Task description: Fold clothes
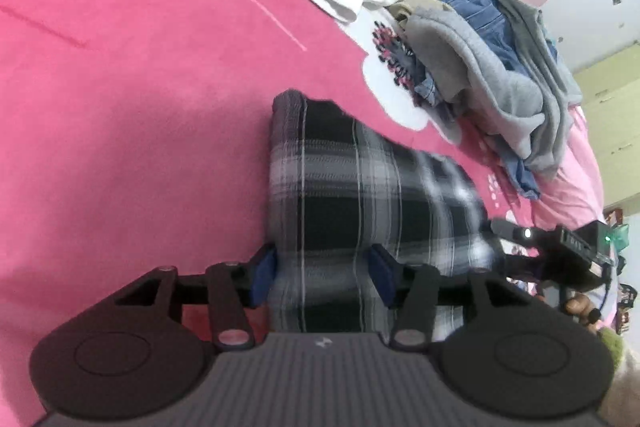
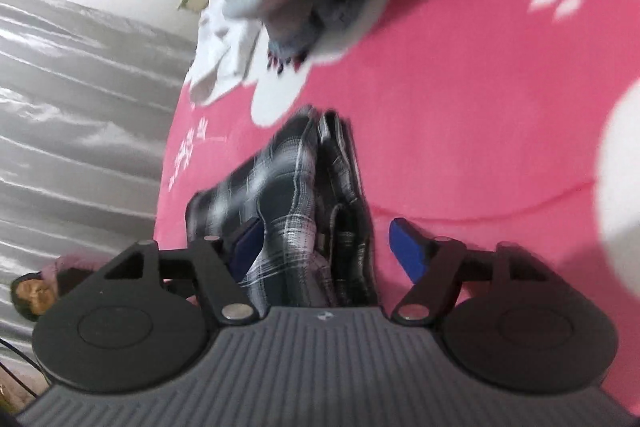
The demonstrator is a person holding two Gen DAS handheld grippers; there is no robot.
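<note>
Lying folded on the pink bed (image 1: 120, 107), the plaid garment (image 1: 360, 187) sits between both spread claws, left claw (image 1: 322, 277) and right claw (image 2: 326, 251); neither grips. Closing on only 1 layer could pull the fold apart.

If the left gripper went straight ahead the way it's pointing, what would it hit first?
The plaid garment: it already lies between the left gripper's open blue pads and stretches ahead. Beyond its far edge, probably just the pink bedspread, though depth is unclear.
</note>
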